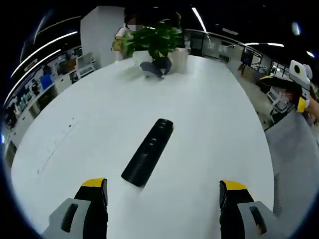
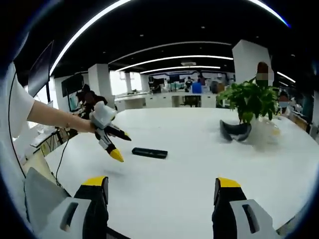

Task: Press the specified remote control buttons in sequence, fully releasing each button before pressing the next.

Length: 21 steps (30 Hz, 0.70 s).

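One black remote control (image 1: 148, 151) lies flat on the white desk (image 1: 209, 124), just ahead of the left tool (image 1: 163, 191), whose jaws stand wide apart and empty above the desk. In the right gripper view the remote (image 2: 149, 153) sits near the desk's centre; the right tool (image 2: 161, 191) is likewise spread open, holding nothing. A potted plant (image 1: 154, 40) stands at the far side.

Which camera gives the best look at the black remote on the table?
The left gripper view: the remote lies close, just ahead of the open jaws, large enough to make out its buttons. In the right gripper view it is a small dark bar near the left hand-held gripper.
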Available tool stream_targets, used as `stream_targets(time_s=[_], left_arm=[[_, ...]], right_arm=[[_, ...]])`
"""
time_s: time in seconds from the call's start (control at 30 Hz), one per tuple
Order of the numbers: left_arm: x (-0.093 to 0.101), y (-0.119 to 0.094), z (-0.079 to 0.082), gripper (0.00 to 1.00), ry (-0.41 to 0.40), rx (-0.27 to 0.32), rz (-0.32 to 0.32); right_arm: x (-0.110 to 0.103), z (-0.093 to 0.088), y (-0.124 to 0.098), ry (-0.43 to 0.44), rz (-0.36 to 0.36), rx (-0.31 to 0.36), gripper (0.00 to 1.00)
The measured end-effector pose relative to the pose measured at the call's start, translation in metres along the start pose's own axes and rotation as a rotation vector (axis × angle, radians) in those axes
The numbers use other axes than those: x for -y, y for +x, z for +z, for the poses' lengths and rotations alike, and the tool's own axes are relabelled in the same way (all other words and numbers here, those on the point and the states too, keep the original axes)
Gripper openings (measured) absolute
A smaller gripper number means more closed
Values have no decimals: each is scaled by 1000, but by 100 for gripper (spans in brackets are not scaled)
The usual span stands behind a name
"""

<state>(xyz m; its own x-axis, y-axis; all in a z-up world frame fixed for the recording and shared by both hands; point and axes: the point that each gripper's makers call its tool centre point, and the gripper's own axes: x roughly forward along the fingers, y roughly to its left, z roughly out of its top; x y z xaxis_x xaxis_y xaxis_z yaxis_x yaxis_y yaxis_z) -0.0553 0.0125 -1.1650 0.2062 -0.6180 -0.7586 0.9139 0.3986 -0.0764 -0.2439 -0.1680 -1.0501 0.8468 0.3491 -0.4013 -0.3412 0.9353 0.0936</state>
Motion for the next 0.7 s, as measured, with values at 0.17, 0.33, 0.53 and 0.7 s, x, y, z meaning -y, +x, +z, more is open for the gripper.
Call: stream_targets(time_s=[0.17, 0.33, 0.53, 0.7], left_arm=[[-13, 15, 5, 97, -44, -14, -8], [-21, 28, -2, 97, 7, -80, 2], [-27, 41, -4, 91, 191, -163, 7], [-33, 46, 8, 83, 210, -148, -6]], right_arm=[[1, -1, -6, 55, 4, 21, 75], [3, -7, -9, 73, -9, 9, 71], [9, -4, -8, 75, -17, 14, 66], [11, 0, -4, 66, -18, 21, 61]])
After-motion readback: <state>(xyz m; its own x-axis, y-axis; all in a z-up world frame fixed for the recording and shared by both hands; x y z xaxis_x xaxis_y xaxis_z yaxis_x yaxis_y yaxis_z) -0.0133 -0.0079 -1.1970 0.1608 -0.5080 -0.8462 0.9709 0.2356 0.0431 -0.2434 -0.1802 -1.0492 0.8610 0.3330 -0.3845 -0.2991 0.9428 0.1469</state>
